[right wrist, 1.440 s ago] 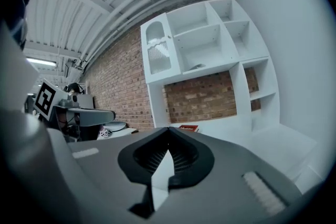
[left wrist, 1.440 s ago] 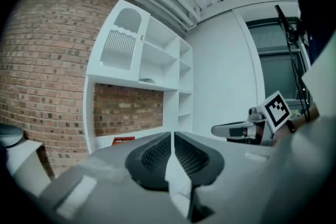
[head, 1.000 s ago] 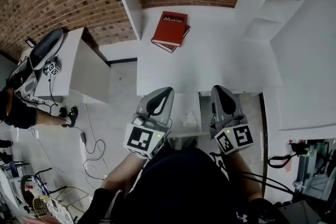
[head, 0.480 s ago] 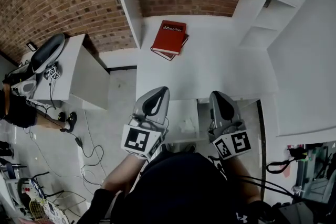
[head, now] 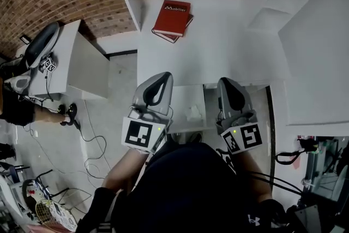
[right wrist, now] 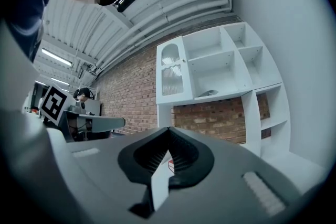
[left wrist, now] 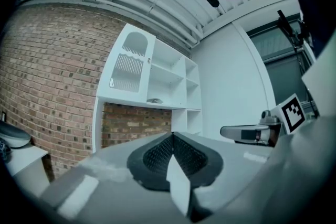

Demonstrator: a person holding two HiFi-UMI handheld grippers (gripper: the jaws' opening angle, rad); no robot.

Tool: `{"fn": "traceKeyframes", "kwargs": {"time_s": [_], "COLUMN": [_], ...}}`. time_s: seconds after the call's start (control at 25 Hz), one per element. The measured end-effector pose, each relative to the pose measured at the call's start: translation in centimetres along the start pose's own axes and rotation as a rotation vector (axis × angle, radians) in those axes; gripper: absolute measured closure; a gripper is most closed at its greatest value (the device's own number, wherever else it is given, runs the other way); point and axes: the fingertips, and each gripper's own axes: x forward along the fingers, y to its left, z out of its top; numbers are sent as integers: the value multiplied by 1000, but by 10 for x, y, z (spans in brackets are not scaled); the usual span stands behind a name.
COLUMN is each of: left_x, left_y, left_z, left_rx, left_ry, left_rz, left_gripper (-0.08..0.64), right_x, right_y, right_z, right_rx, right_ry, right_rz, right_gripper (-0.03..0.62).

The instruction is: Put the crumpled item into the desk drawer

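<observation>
In the head view a small white crumpled item (head: 193, 113) lies inside the open desk drawer (head: 185, 125), which sticks out from the front edge of the white desk (head: 218, 57). My left gripper (head: 163, 77) sits just left of the drawer, my right gripper (head: 225, 82) just right of it. Both point toward the desk. In the left gripper view the left gripper (left wrist: 172, 134) has its jaws pressed together with nothing between them. The right gripper (right wrist: 168, 129) likewise stands shut and empty in its own view.
A red book (head: 172, 18) lies at the back of the desk, under white shelving (right wrist: 220, 65). A low white side table (head: 71, 63) carrying other devices stands to the left, with cables (head: 87, 139) on the floor. A white panel (head: 316, 63) borders the right.
The head view has shifted a little, so the desk and book sit higher in the picture. Both grippers stay shut either side of the drawer, with the crumpled item still inside it.
</observation>
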Motion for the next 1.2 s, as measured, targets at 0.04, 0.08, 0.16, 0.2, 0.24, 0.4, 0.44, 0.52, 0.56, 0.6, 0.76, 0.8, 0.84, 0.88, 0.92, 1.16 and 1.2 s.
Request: {"fn": "traceKeyframes", "kwargs": {"time_s": [0.04, 0.08, 0.16, 0.2, 0.24, 0.4, 0.44, 0.52, 0.56, 0.6, 0.76, 0.8, 0.84, 0.88, 0.92, 1.16, 1.2], "left_x": [0, -1, 0, 0, 0, 0, 0, -1, -1, -1, 0, 0, 0, 0, 0, 0, 0], "left_y": [0, 0, 1, 2, 3, 6, 6, 7, 7, 7, 8, 9, 9, 9, 9, 8, 8], "left_z": [-3, -5, -7, -7, -7, -9, -10, -12, -13, -13, -15, -16, -16, -16, -16, -18, -18], "left_rx": [-1, -2, -3, -4, -6, -1, 4, 3, -2, -5, -9, -10, -11, -11, -10, -12, -13], "left_ry": [-1, 1, 11, 15, 18, 26, 32, 34, 30, 28, 31, 32, 32, 33, 33, 38, 38], "left_rz": [1, 1, 2, 2, 1, 1, 1, 1, 1, 0, -1, -1, -1, -2, -2, -5, -5], "left_gripper": [557, 557, 558, 557, 558, 557, 558, 557, 557, 558, 557, 557, 557, 557, 558, 558, 557], "right_x": [-1, -1, -1, 0, 1, 3, 3, 3, 3, 3, 4, 4, 4, 4, 4, 3, 3], "right_y": [0, 1, 1, 2, 2, 3, 3, 4, 4, 4, 4, 4, 4, 4, 3, 4, 4], "right_z": [-2, -4, -5, -5, -5, -6, -7, -8, -9, -9, -11, -12, -12, -12, -13, -14, -14], "right_rx": [-3, -5, -7, -8, -9, -11, -9, -6, -5, -5, -3, -3, -3, -2, -2, 2, 3], "right_ry": [5, 10, 16, 18, 19, 21, 21, 23, 24, 24, 26, 27, 28, 28, 28, 29, 30], "right_rz": [-2, -3, -4, -4, -5, -8, -9, -11, -13, -14, -18, -18, -19, -19, -19, -20, -19], "right_gripper": [591, 591, 591, 591, 591, 591, 591, 591, 591, 591, 591, 591, 591, 591, 591, 591, 591]}}
